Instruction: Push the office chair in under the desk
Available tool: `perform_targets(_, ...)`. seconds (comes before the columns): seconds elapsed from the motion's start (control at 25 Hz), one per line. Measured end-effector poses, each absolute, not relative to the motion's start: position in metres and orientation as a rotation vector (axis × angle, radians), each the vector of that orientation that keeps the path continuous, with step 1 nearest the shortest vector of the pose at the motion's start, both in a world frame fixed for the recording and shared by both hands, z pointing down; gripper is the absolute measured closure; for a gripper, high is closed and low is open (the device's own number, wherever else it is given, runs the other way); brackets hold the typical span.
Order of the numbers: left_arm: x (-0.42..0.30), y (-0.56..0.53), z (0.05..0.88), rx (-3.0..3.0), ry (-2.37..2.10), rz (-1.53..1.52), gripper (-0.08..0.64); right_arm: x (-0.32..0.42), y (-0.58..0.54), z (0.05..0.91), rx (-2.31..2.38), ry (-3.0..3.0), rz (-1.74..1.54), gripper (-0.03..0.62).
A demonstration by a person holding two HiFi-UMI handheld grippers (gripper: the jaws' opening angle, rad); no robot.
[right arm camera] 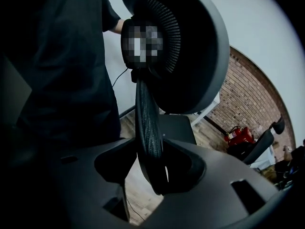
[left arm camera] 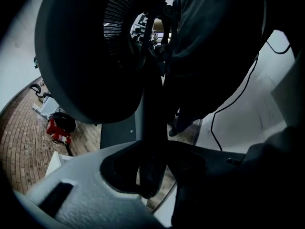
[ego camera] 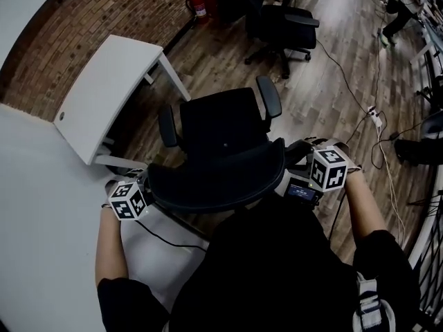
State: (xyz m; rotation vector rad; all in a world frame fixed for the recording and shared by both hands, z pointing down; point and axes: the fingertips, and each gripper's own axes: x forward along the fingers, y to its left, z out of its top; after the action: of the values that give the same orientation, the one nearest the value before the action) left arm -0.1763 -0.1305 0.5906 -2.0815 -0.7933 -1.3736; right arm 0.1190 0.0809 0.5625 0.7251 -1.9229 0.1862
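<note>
Two office chairs (ego camera: 221, 126) (ego camera: 285, 25) — one desk (ego camera: 104, 81)

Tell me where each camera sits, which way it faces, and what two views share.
Head view: on the person's head, looking steeply down at the office chair and desk; forearms and torso show.
Left gripper view: on the left hand-held gripper, facing along its jaws, closed on the backrest; torso at right.
Right gripper view: on the right hand-held gripper, same grip, other side; torso at left.
Shared: backrest and fire extinguisher in both gripper views.
</note>
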Motion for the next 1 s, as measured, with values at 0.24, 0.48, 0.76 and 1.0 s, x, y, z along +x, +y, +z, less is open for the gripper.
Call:
perform_targets(0.24, -0.177, -0.13, 0.586, -2.121, -0.755, -1.383, 0.407, 0.116, 0.079, 0.56, 0.683, -1.921, 0.16, 0.43)
perform_targets(0.48, -0.179, -0.127, 0.589, -2.171, -0.681, -1.389, 0.419, 0.114, 0.08, 0.561, 0.672, -1.914, 0.134, 0.44)
perform_targets(0.76, -0.182, -0.124, 0.59, -2.18, -0.636, -1.392, 0.42, 0.111, 0.08, 0.561, 0.654, -1.924, 0.119, 0.442)
perform_targets(1.0, -0.181, -0.116, 0.593, -2.196, -0.604, -1.409, 0.419, 0.112, 0.082, 0.566, 0.595, -1.913, 0.088, 0.446)
